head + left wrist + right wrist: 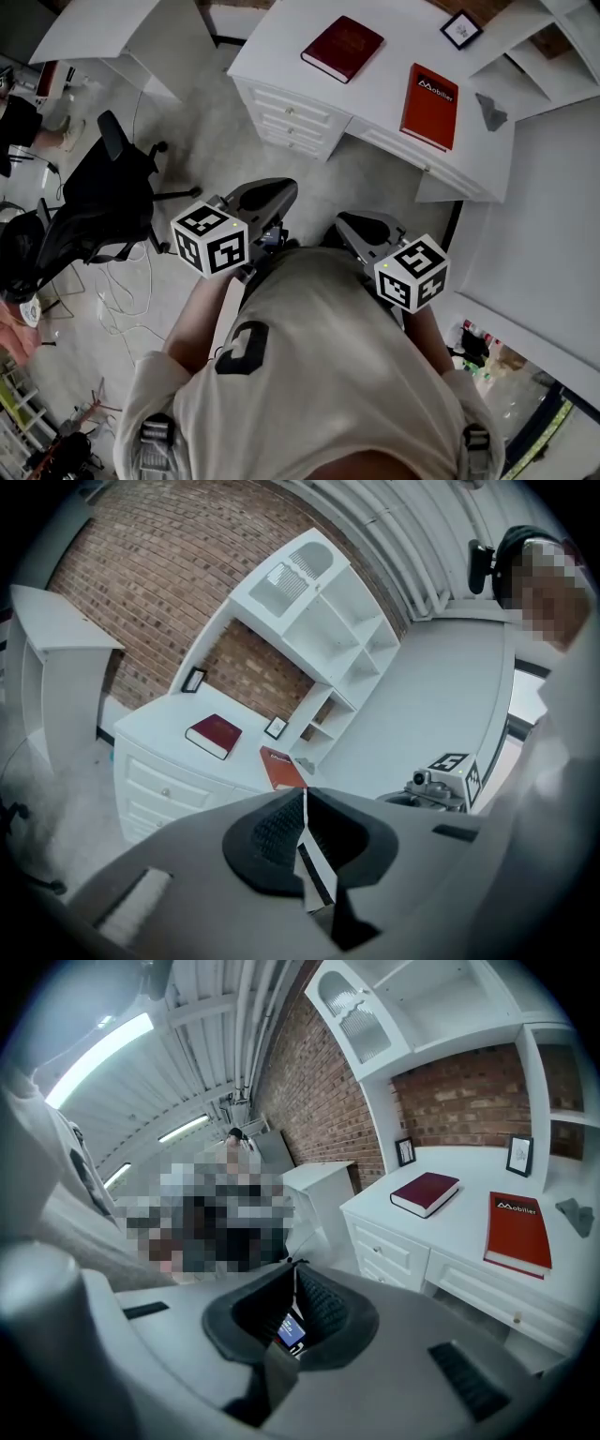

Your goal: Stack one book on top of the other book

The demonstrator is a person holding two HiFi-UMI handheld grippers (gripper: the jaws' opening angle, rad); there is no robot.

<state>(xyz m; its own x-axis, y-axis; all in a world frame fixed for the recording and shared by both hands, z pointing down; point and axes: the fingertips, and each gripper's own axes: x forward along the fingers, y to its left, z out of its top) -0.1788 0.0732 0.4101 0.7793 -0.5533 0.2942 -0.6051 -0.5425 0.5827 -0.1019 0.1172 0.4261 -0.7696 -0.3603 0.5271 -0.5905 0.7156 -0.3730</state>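
Both left gripper (305,795) and right gripper (293,1266) are closed; red book (429,105) runs depthwise (maroon book (343,48) seemingly skewed).

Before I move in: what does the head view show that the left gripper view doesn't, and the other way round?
Only the head view: the black office chair on the floor at the person's left. Only the left gripper view: the arched top cupboard, a picture frame at the desk's far back corner, and a straight look at the left tongs, closed and empty. Both: the white desk with the dark red book and the orange-red book lying apart, not yet stacked.
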